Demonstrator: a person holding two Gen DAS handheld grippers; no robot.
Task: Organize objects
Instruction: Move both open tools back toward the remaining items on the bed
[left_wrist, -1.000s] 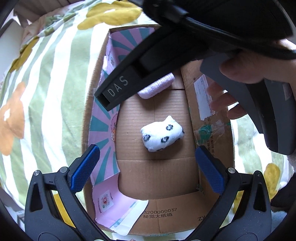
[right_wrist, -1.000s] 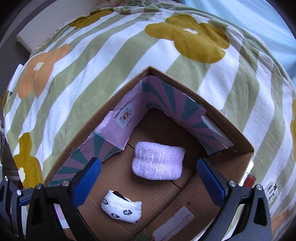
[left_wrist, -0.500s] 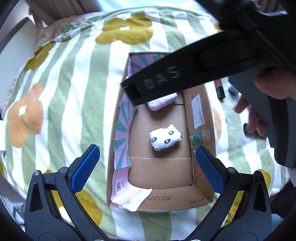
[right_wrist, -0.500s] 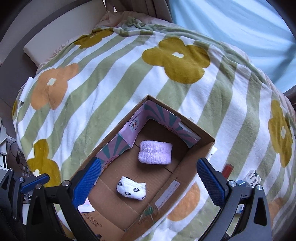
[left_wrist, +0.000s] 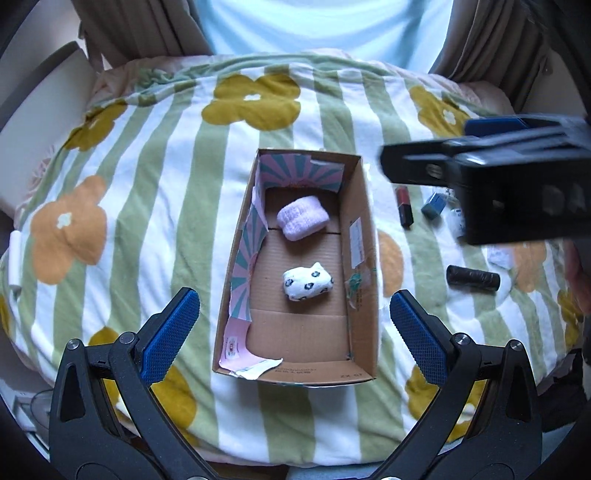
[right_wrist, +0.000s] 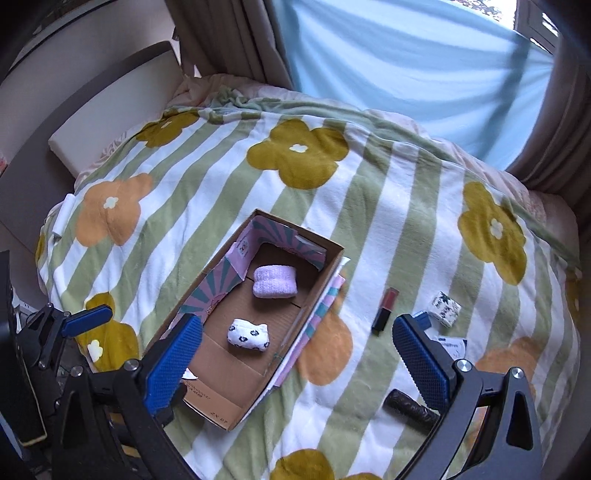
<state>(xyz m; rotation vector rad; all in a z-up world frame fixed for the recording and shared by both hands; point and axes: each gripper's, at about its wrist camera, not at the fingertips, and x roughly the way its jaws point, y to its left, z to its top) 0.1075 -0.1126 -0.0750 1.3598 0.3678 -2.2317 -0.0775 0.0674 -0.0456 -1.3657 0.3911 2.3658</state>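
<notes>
On floral striped blanket (left_wrist: 155, 192), cardboard box (left_wrist: 364, 258)

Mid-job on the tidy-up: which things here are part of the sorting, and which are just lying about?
Job:
cardboard box
lilac rolled cloth and spotted white socks, both in the box
lipstick, dark roll, white patterned packet, blue item, all loose on the blanket

Lying about:
flowered blanket
white cylinder at the blanket's far edge
</notes>
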